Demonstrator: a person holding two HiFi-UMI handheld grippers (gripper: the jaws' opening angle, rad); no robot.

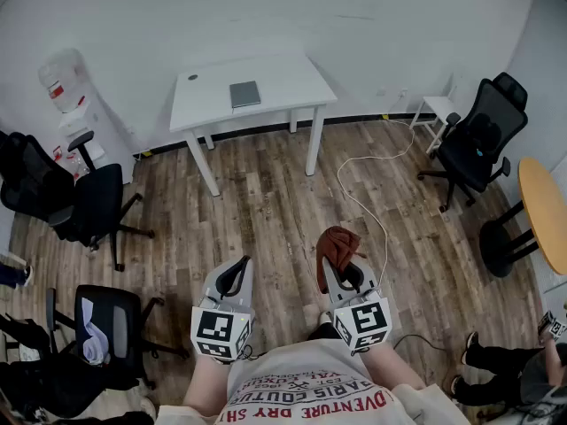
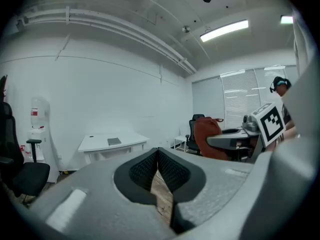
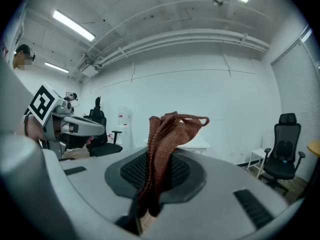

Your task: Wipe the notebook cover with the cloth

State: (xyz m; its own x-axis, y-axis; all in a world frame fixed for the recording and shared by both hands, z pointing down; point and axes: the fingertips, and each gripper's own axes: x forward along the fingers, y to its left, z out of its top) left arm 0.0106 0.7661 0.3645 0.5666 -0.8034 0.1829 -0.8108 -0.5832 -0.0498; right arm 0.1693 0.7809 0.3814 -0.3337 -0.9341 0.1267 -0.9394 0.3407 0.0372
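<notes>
Right tool (image 3: 158, 180) grips a rust-brown cloth (image 3: 167, 134) that stands up out of the jaws, its lower end hidden between them. Left tool (image 2: 158, 170) is closed on nothing. Grey notebook (image 1: 245, 93) lies flat on the white worktop (image 1: 288, 80) at 12 o'clock, well apart, too small to tell its long axis. Shirt (image 1: 306, 366) print, cut off, reads "ADVENTURE".

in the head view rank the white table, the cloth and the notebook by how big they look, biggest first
1. white table
2. cloth, but it is much nearer the camera, so its true size against the notebook is unsure
3. notebook, far off on that table
</notes>
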